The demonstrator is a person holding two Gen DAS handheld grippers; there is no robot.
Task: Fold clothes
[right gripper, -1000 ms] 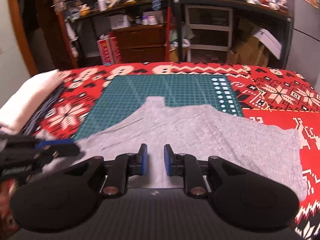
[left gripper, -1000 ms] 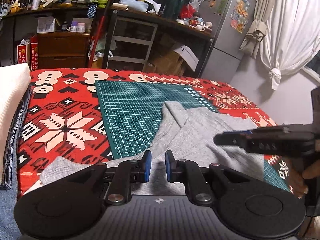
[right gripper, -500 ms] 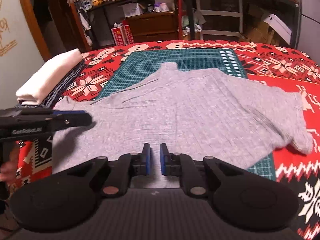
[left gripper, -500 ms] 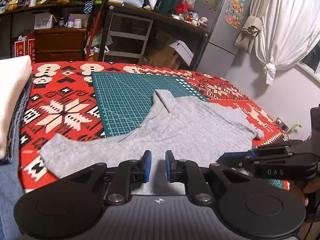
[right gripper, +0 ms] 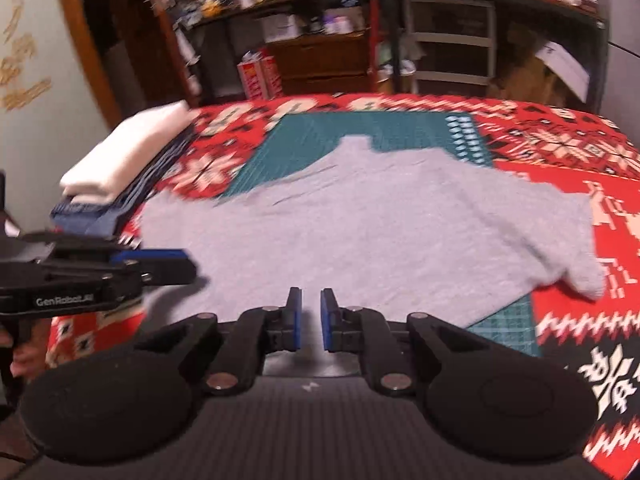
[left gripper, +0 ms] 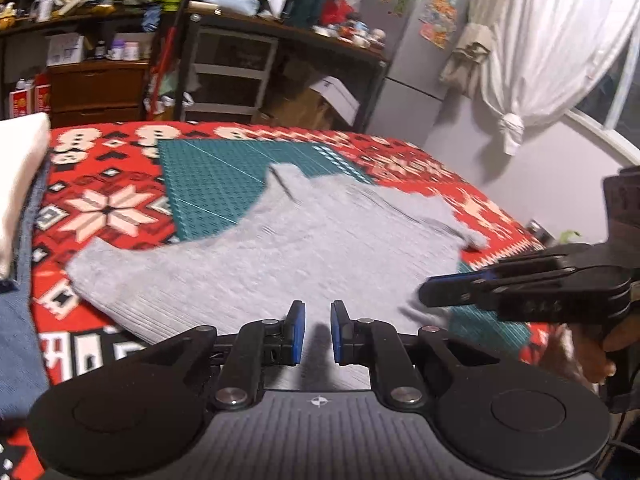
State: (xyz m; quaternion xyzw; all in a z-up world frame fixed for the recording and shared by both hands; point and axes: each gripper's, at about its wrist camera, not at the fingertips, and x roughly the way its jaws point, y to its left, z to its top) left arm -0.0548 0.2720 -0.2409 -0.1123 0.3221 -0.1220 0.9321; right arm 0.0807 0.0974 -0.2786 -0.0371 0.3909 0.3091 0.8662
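Note:
A grey T-shirt lies spread flat, collar away from me, across a green cutting mat and a red patterned blanket. My left gripper hovers over the shirt's near hem; its blue pads stand a narrow gap apart with nothing between them. My right gripper hovers over the same hem further right, pads also slightly apart and empty. Each appears side-on in the other's view: the right gripper and the left gripper. The hem below the fingers is hidden.
A stack of folded white and blue clothes sits at the blanket's left edge. Cluttered shelves and drawers stand behind the bed, with a fridge and white curtain to the right. A hand grips the right gripper's handle.
Both grippers have drawn back and risen from low over the shirt, so more of it shows. The shirt now looks spread flat. The gaps between the pads stay narrow.

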